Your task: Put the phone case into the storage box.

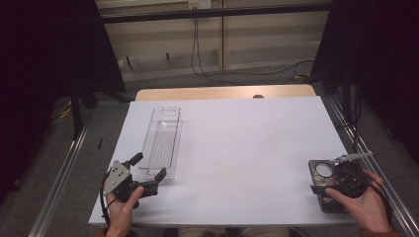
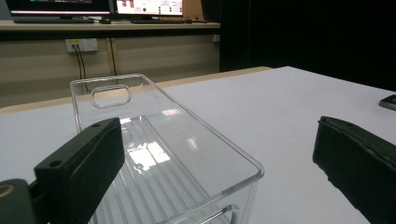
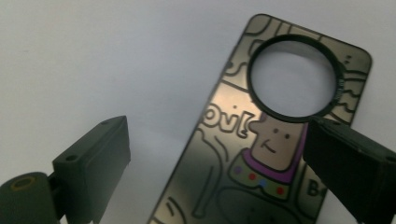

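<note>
Two grippers: both work the near edge of a white table [image 1: 237, 143], one at each corner, each held in a person's hand.
Left gripper [image 1: 148, 170]: jaws apart, nothing between the pads; it sits just short of the near end of a clear plastic tray [image 1: 162, 140].
Left hand [image 1: 121, 207]: wrapped around the gripper's body, the forearm cut off by the bottom edge of the high view.
Tray: long and narrow, ribbed floor, a slot handle in its far end wall; it lies lengthwise on the left half of the table. In the left gripper view [image 2: 154, 154] the near end wall runs out of frame at the bottom.
Right gripper [image 3: 215, 163]: jaws spread wide over a flat decorated card [image 3: 261, 154] — the pads do not press on it. One jaw stands off the card's edge over bare table, the other covers part of the card's far side.
Card: metallic brown with cartoon line art, a figure in a purple collar and a round hole ringed in black; it lies flat at the table's near right corner [image 1: 323, 182].
Hard to read: lettering on the card is partly hidden by the jaw and cut off — only fragments show.
Right hand [image 1: 365, 205]: covers much of the gripper and the card's near end in the high view.
</note>
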The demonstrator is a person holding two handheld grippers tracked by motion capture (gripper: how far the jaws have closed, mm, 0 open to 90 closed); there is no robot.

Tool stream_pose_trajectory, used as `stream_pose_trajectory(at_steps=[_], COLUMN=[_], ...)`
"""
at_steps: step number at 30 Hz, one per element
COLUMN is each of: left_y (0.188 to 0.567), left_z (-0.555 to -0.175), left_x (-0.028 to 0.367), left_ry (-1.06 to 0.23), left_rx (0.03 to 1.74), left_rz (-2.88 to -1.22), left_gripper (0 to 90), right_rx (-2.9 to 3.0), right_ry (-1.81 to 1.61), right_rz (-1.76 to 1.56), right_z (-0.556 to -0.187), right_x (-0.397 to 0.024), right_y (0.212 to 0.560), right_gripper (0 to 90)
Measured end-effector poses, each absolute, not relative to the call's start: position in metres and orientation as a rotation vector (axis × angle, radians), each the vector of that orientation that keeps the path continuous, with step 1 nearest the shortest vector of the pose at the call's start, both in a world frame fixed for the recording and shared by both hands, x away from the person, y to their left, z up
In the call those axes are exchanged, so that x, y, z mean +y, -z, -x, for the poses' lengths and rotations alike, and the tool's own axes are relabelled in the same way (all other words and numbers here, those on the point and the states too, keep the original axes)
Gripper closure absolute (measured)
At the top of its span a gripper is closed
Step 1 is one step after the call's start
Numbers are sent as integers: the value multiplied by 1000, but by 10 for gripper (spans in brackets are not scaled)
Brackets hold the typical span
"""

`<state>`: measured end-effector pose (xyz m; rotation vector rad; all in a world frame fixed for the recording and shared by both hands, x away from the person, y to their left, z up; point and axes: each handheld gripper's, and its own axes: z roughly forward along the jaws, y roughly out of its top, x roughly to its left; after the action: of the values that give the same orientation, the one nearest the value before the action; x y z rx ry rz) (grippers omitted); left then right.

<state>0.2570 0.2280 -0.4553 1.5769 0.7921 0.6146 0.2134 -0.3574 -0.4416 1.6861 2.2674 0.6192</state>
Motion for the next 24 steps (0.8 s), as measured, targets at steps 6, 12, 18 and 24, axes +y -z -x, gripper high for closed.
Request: stream_pose_trajectory(at_steps=[6,12,18,24], left_y=[455,455,455,456], left_z=[-258,-258,-258,-257], left_x=[229,229,230,228], left_ry=[-621,-625,-624,-619], left_rx=[784,776,775,788], left_rz=[-1599,-1608,-1609,-1597], left_gripper=[22,22,22,22], right_rx=[2236,2250,2228,2203], right_ry=[-574,-529,-497,-481], right_rz=[-1729,-1735,-1737,-1770], right_z=[-218,-224,-226,-226], right_x=[-366,-364,-364,-366], right_y=[445,452,452,454], right_gripper=[61,43,60,56])
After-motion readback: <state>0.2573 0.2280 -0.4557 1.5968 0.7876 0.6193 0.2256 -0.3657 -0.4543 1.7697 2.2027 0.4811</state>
